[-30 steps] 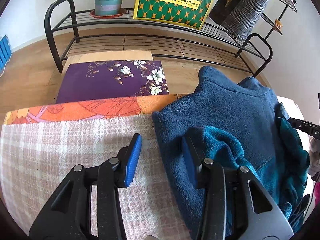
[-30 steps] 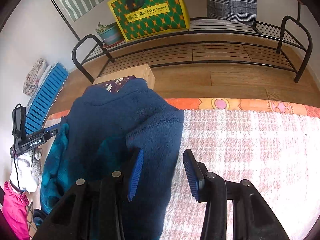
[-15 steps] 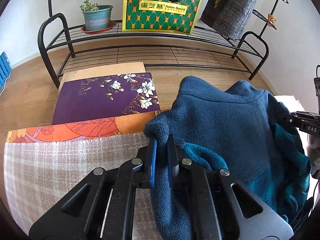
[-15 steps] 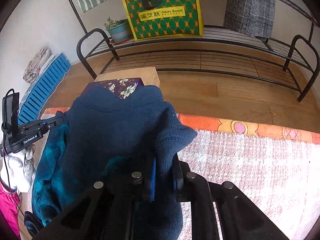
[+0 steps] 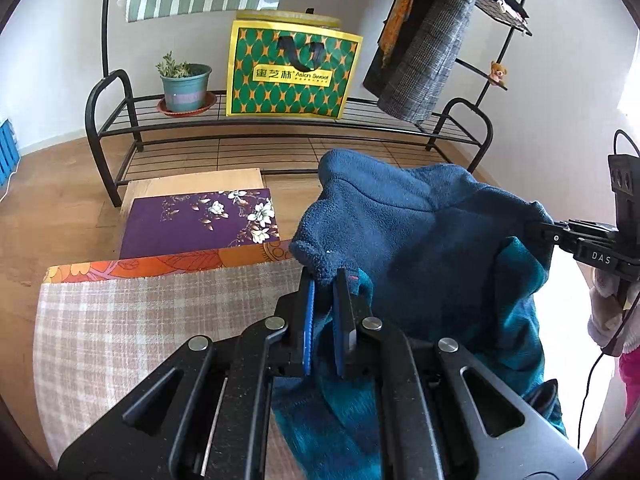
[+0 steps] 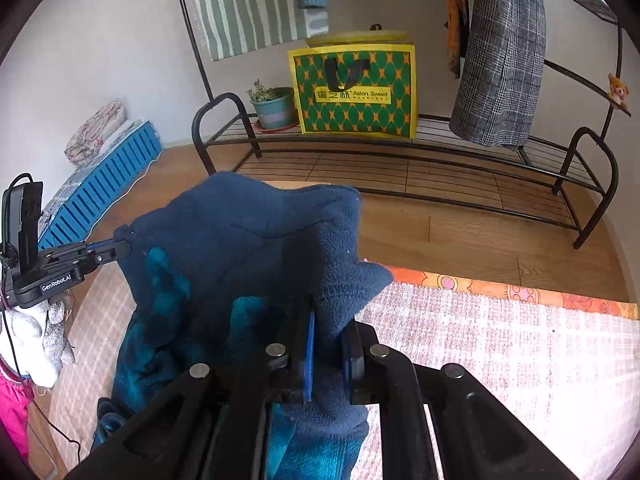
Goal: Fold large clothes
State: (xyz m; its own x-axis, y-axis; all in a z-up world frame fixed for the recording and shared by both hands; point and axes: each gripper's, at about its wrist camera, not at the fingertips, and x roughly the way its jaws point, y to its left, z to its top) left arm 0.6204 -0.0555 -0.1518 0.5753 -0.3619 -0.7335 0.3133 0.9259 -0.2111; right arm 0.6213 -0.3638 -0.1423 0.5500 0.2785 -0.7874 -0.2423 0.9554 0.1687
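So the blue fleece [image 5: 420, 240] is pinched at both ends here. The left claw [image 5: 323, 312] is clenched on one corner of it, with the fabric bunched up between the blue pads [image 5: 307, 320]. The right claw [image 6: 330, 354] is clamped on the opposite corner the same way, fleece squeezed tight between its pads [image 6: 308, 360]. In the left view the right claw is seen off to the side [image 5: 576, 240], gripping the far edge, and in the right view the left claw [image 6: 108, 250] is seen doing the same.

The fleece is held up between the two claws, its top edge stretched across and sagging a bit in the middle, and the teal lining [image 5: 520, 292] is shown where the lower part hangs down. The bottom of it is draped toward the checked cloth [image 5: 140, 340] that covers the counter, which is edged with an orange floral strip [image 6: 512, 292]. Whether the hem is touching the cloth can't be told.

Past the counter edge, a purple floral box [image 5: 200, 224] is seen on the wood floor. Behind it, a black rack [image 5: 280, 132] is loaded with a green bag [image 5: 292, 76] and a potted plant [image 5: 184, 84].
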